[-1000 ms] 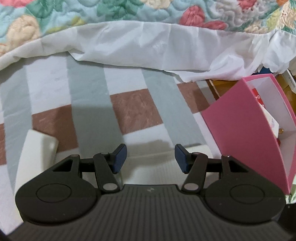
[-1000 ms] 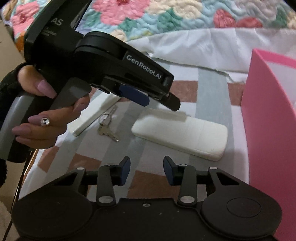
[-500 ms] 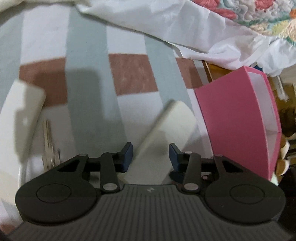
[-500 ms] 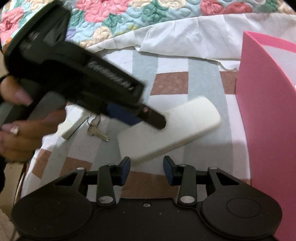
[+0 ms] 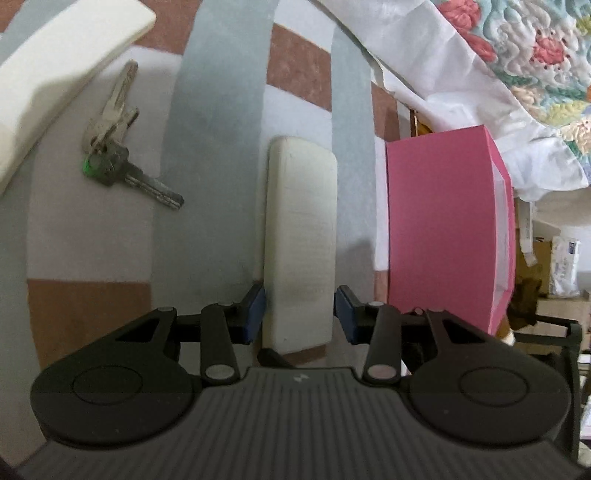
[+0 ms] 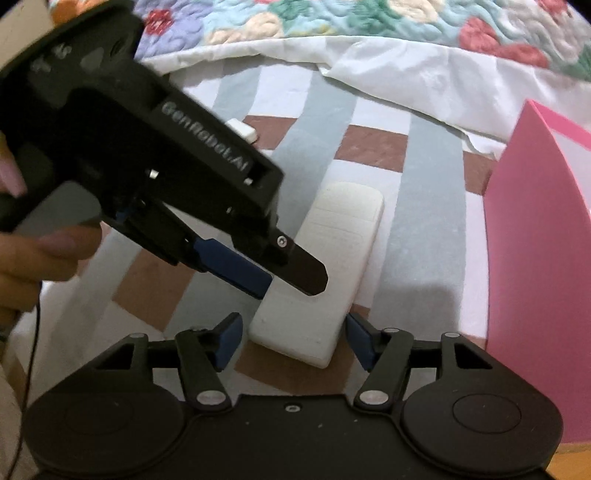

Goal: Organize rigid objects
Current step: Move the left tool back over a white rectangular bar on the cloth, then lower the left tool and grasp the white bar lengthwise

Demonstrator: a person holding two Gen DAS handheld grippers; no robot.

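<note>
- Far left in my left wrist view, a long white bar (image 5: 55,74) lies slantwise on the striped sheet (image 5: 214,110), partly cut off by the picture's edge.
- Just beside it lie the keys (image 5: 110,144), one with a green tag, apart from everything else.
- My left gripper (image 5: 300,312) straddles the near end of the white remote (image 5: 301,236), which lies flat on the sheet, lengthwise away from me. My blue pads (image 5: 255,308) sit at either side of it; they have closed in over the last second, and the left one looks to be touching its edge. I cannot tell whether they truly press on it.
- In my right wrist view, my left hand (image 6: 37,254) holds that gripper from the left, its fingers angled down onto the remote's (image 6: 332,243) near half.
- My right gripper (image 6: 293,341) is spread wide around the remote's near end, with a clear gap on each side; its jaws have just been opening.
- Right of the remote stands the pink box (image 5: 439,229), near but apart from it.
- Behind all this, a white sheet (image 6: 406,74) and floral quilt (image 6: 332,18) are bunched up.
</note>
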